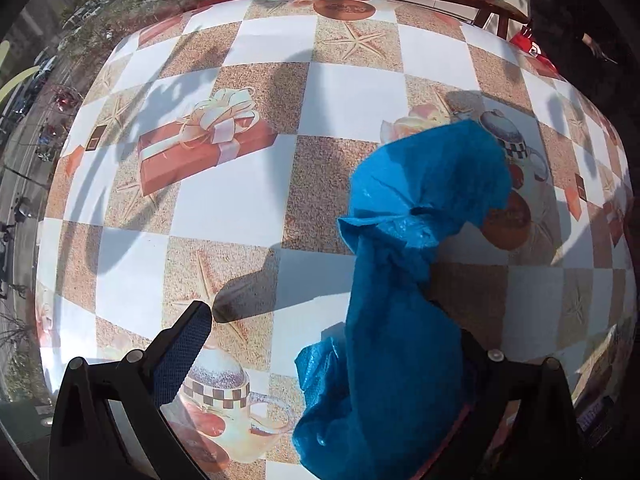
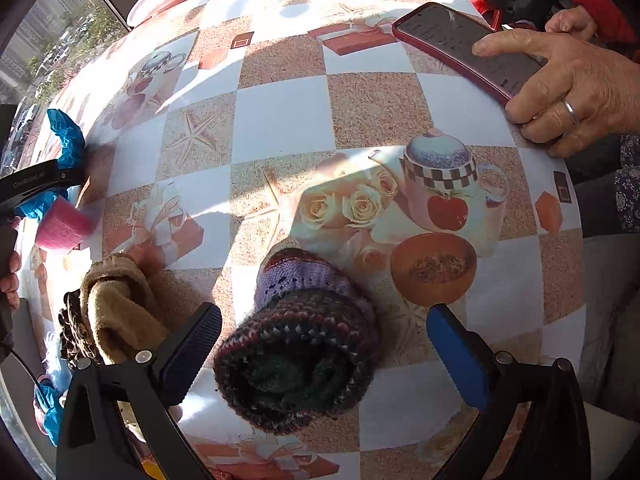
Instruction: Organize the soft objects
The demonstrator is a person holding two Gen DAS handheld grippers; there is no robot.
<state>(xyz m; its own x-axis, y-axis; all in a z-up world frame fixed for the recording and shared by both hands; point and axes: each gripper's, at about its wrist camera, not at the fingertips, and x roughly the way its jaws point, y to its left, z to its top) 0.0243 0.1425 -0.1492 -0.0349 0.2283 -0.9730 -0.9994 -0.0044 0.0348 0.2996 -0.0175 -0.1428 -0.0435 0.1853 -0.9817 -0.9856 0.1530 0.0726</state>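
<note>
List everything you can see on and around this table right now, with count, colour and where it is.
Blue plastic bag: one, blue, draped over the left gripper's right finger.
Knitted hat: one, purple and dark multicolour, on the table between the right jaws.
Tan cloth: one, tan, left of the hat.
Pink sponge: one, pink, far left.
Phone: one, red case, upper right, held by a bystander's hand.
Tablecloth: one, checked beige and white.
Left gripper: black, jaws apart.
Right gripper: black, jaws open.

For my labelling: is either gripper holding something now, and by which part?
Neither grips anything. The left gripper is open, with the blue cloth draped over one finger. The right gripper is open around the knitted roll.
</note>
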